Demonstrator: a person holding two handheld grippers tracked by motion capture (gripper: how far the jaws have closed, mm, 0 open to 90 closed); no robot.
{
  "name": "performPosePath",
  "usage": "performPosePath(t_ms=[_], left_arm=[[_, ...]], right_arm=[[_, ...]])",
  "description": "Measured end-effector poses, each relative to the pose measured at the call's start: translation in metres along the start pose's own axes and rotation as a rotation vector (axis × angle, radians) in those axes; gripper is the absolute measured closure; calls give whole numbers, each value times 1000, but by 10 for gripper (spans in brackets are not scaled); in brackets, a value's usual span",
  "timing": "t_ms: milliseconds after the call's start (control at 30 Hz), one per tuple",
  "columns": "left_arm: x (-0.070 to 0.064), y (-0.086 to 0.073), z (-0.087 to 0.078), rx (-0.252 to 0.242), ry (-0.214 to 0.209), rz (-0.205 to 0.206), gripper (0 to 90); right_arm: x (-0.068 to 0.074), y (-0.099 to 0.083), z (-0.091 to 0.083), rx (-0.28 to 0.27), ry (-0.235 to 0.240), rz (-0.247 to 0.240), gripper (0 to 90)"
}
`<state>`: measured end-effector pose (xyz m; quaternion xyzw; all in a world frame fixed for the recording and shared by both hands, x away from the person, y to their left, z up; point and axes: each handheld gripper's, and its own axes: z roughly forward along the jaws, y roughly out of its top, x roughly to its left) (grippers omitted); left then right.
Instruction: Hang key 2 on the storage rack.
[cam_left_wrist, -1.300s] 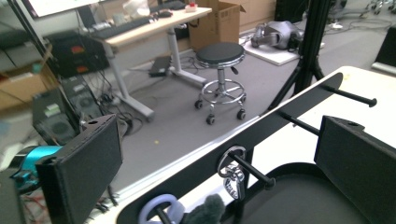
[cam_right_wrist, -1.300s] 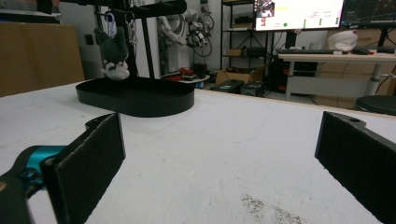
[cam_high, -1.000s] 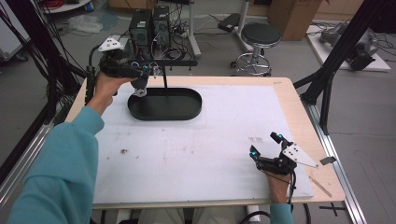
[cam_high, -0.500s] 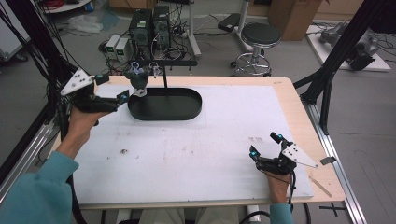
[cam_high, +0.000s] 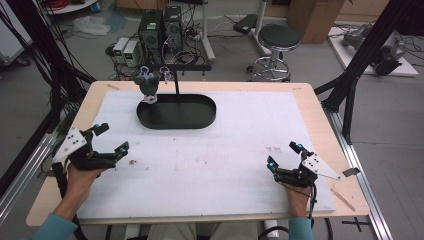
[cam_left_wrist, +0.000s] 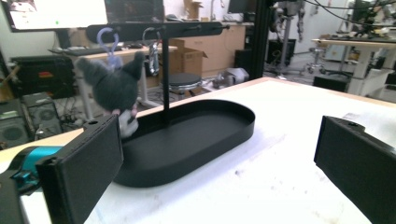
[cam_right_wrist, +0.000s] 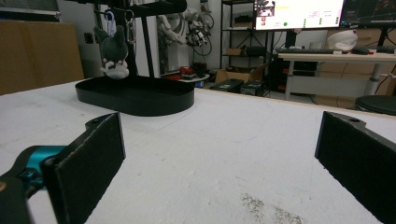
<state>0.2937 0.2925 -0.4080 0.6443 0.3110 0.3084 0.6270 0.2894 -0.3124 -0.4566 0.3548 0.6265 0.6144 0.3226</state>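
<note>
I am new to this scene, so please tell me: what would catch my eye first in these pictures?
First, the dark plush toy hanging by a pale clip from the crossbar of the black stand, at the left end of the oval black tray near the far edge of the white mat. Next, the left tongs and right tongs, both open and empty, low over the mat's near corners.

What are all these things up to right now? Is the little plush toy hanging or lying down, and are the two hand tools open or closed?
Plush toy: hanging by its loop from the stand's crossbar, above the tray's end.
Black stand: upright in the tray.
Black tray: flat on the white mat, nothing lying in it.
Left tool: open, holding nothing, low over the mat.
Right tool: open, holding nothing, low over the mat.
</note>
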Motion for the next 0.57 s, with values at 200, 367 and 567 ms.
performPosePath(t_ms=[200, 367, 567], left_arm=[[0, -29, -9, 10, 34, -20, 17], [0, -46, -11, 0, 38, -40, 17], [-1, -48, -12, -7, 46, -27, 17]], right_arm=[[0, 0, 0, -1, 0, -2, 8], [0, 0, 0, -1, 0, 0, 8], [-1, 0, 0, -6, 1, -3, 8]])
